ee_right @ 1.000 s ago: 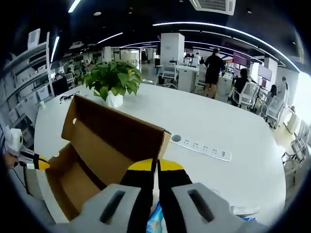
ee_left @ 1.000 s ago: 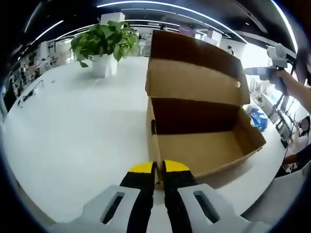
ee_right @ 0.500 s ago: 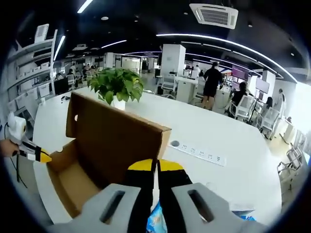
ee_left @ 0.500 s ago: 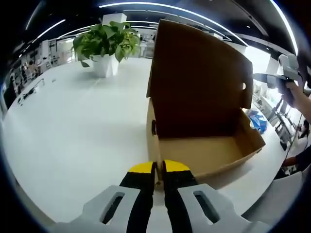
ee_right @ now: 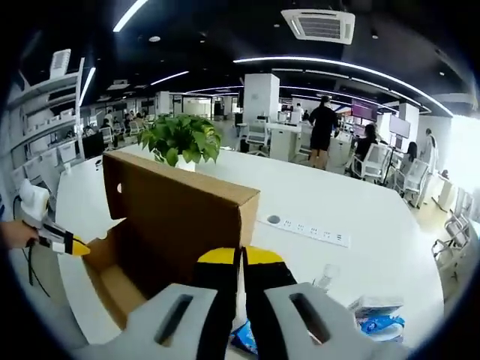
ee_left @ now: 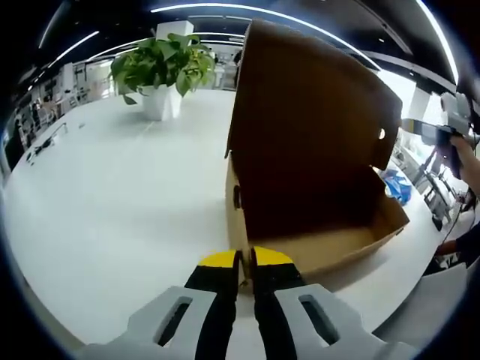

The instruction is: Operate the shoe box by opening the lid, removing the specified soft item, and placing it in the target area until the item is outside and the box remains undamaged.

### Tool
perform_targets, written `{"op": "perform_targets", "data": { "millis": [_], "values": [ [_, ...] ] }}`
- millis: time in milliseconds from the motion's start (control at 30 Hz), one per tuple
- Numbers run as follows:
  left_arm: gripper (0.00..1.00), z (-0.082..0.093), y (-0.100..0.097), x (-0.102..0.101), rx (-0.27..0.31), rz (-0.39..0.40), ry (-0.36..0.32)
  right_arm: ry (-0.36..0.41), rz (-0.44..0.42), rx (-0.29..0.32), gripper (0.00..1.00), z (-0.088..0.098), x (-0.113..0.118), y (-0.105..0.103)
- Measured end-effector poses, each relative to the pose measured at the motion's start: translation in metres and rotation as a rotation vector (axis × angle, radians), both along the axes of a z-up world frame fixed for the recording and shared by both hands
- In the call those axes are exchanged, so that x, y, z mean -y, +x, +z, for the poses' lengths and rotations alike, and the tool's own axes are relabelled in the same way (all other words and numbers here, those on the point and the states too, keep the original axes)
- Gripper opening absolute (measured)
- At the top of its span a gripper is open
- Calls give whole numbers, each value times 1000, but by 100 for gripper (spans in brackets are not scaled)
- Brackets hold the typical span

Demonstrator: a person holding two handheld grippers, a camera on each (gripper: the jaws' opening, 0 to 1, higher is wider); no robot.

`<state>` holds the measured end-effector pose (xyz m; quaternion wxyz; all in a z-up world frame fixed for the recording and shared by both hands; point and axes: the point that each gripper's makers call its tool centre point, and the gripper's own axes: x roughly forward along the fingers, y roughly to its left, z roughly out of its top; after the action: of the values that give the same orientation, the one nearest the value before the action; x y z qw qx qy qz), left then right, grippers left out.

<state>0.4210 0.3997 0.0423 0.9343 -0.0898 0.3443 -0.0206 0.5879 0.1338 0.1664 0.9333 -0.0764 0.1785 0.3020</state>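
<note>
While the left gripper (ee_left: 244, 262) sits with its yellow-tipped jaws pressed together on nothing, just short of the shoe box (ee_left: 315, 225) corner on the white table (ee_left: 112, 210), the right gripper (ee_right: 241, 259) is likewise closed and empty behind the raised lid (ee_right: 180, 206). Beyond the box stand a potted plant (ee_left: 161, 71) and a table power strip (ee_right: 307, 229), and blue soft packets (ee_right: 375, 319) lie outside the box on the right gripper's side; such a packet looks light and squashy, best pinched gently at an edge, whereas the thin cardboard would crease if squeezed
</note>
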Motion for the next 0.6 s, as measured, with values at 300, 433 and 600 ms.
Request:
{"op": "perform_targets", "data": {
  "millis": [300, 433, 600],
  "values": [
    [4, 1, 0, 0, 4, 3, -7, 32, -9, -6, 1, -4, 4, -16],
    [4, 1, 0, 0, 13, 1, -2, 34, -12, -1, 1, -7, 5, -23],
    [4, 2, 0, 1, 21, -19, 16, 32, -13, -1, 1, -11, 6, -30]
  ]
}}
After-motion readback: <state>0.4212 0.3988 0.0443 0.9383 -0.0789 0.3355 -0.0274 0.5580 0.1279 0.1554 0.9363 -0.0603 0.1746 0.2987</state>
